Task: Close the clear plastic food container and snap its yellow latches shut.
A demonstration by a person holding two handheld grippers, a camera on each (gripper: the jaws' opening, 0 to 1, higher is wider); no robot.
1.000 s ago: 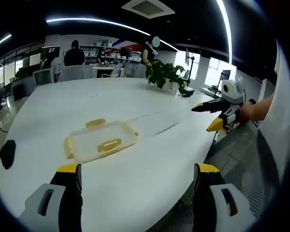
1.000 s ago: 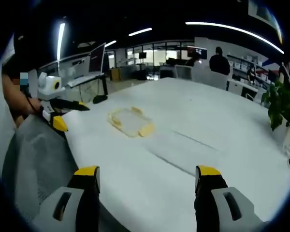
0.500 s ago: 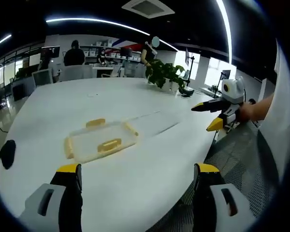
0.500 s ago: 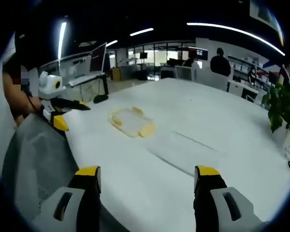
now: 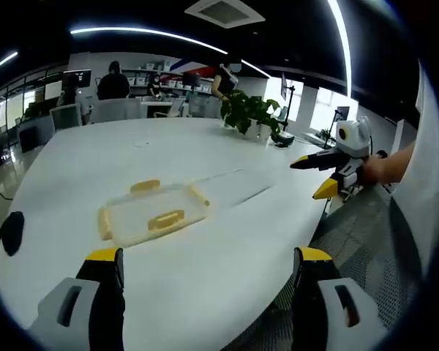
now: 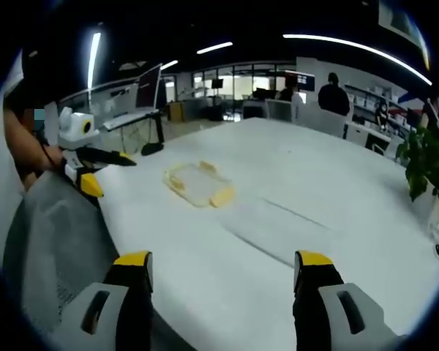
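Container [image 5: 152,213], clear plastic with yellow latches [image 5: 165,219], is set flat on the white table [image 5: 227,241], near its edge. Judged light, stiff, slippery; best pressed at the latches. Left gripper [image 5: 205,267] and right gripper [image 6: 223,270] are held spread, empty, well apart from it.

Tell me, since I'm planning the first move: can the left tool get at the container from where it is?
Probably yes. The left tool is open and held back from the container, which lies flat on the table with bare tabletop between them.
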